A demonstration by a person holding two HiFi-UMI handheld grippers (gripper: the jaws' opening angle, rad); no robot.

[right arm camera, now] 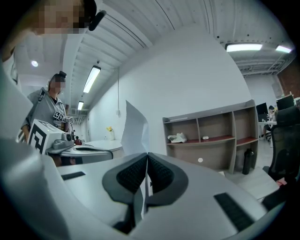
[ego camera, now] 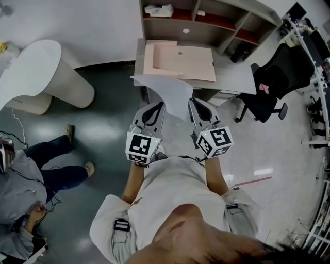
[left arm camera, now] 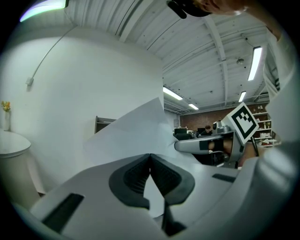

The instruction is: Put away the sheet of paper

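- The person's arms reached forward from a pale shirt, one tool in each hand, the marker cube of the left one and that of the right one facing up in the head view.
- The left gripper had its jaws pressed together on the sheet of paper; in the left gripper view the ribbed pads met on the paper's near edge, and the sheet rose beyond them.
- The right gripper was likewise fully closed on the same sheet, its pads pinching the opposite edge, the paper standing tall past the jaws in the right gripper view.
- The sheet hung in the air between the two grippers, bowed and partly curled, its far end reaching over the near edge of a grey desk.
- On that desk, just beyond the paper, lay an open pink folder, flat.
- Behind the desk stood a shelf unit with a crumpled white item in its left compartment.
- To the right was a black office chair; to the left, a round white table and a seated person.
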